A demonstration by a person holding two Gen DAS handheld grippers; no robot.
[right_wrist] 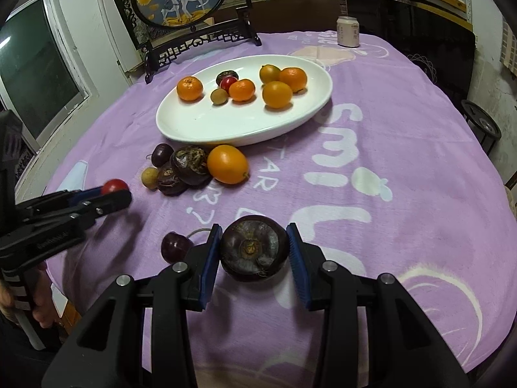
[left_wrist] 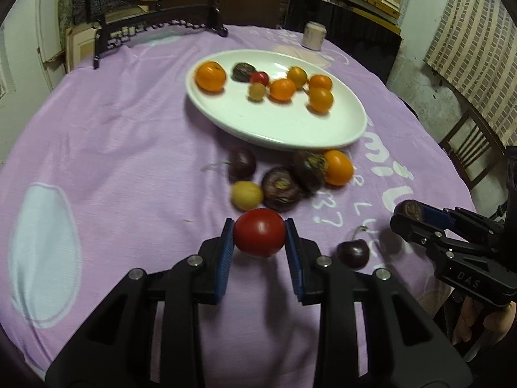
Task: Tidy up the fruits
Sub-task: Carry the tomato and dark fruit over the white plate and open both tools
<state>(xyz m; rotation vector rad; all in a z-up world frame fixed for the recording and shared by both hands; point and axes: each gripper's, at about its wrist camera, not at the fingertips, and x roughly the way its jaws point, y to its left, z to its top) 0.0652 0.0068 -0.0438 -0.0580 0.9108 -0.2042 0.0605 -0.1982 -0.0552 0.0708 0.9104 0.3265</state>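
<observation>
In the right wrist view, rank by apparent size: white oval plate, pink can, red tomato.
1. White oval plate, largest.
2. Pink can.
3. Red tomato, smallest, though partly hidden; distances from the camera differ.

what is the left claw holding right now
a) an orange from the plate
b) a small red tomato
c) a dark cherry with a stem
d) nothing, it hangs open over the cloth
b: the left claw has its blue pads pressed on both sides of a small red tomato, held clear of the purple cloth.
</observation>
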